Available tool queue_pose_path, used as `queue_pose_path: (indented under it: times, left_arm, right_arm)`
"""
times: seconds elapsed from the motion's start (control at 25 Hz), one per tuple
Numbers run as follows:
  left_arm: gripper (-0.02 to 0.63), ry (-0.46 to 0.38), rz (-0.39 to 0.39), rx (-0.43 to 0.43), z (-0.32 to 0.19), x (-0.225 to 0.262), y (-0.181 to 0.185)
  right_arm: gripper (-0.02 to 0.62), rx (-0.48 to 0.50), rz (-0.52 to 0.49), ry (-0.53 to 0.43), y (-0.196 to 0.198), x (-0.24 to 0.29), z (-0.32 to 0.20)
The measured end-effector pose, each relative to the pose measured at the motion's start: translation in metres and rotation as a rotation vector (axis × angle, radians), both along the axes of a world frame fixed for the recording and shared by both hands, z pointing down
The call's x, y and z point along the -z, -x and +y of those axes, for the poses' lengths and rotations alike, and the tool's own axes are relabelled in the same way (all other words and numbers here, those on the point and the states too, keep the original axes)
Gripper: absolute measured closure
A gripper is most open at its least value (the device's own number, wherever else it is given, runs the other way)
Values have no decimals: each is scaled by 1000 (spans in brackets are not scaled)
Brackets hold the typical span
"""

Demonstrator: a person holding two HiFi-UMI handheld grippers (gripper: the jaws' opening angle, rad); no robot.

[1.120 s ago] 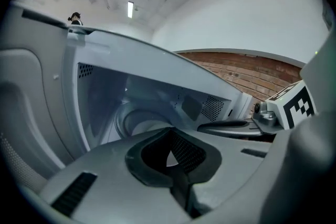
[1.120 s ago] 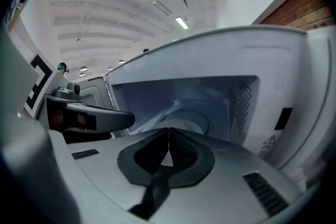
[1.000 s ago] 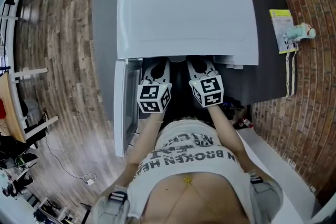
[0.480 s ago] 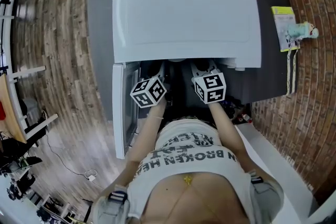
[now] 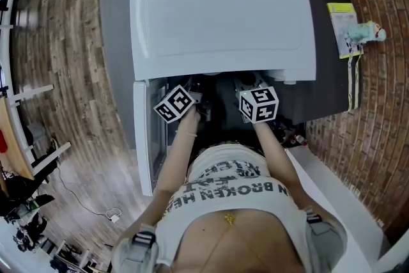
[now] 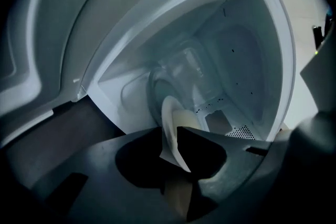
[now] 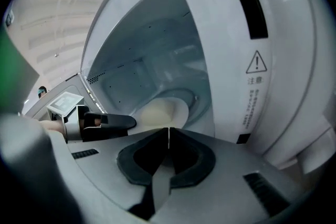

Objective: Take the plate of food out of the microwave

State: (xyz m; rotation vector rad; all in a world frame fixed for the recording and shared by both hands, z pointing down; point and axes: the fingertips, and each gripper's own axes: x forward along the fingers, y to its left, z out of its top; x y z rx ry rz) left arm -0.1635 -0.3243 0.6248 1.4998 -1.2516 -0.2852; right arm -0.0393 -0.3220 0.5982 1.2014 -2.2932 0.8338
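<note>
A white microwave (image 5: pixel 223 16) stands on a dark table (image 5: pixel 115 41) with its door (image 5: pixel 144 137) swung open to the left. Both grippers reach into its mouth. The left gripper (image 5: pixel 195 85) is rolled on its side. In the left gripper view its jaws (image 6: pixel 176 147) are shut on the rim of a cream plate (image 6: pixel 176 115), which shows edge-on. The right gripper (image 7: pixel 168 136) pinches the same plate (image 7: pixel 157 112) at its near rim, jaws together. The left gripper's fingers (image 7: pixel 105 122) show at the plate's left side. Food on the plate cannot be made out.
The microwave's control panel with a warning triangle (image 7: pixel 257 63) is just right of the cavity. A yellow card (image 5: pixel 342 25) and a small teal figure (image 5: pixel 367 32) lie at the table's right edge. Brick floor is to the right, wood floor to the left.
The left gripper has rolled over and shifted a little left at the microwave's mouth. The right gripper has barely moved.
</note>
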Motion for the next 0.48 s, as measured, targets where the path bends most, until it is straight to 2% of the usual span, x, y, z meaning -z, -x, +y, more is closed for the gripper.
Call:
queue_pose_path:
  times: [0.36, 0.48]
  left_arm:
    - [558, 38, 110, 62, -1, -4, -2]
    - [560, 52, 130, 74, 1, -4, -2]
  right_arm:
    - [584, -52, -130, 99, 0, -9, 0]
    - [583, -98, -238, 149, 1, -10, 0]
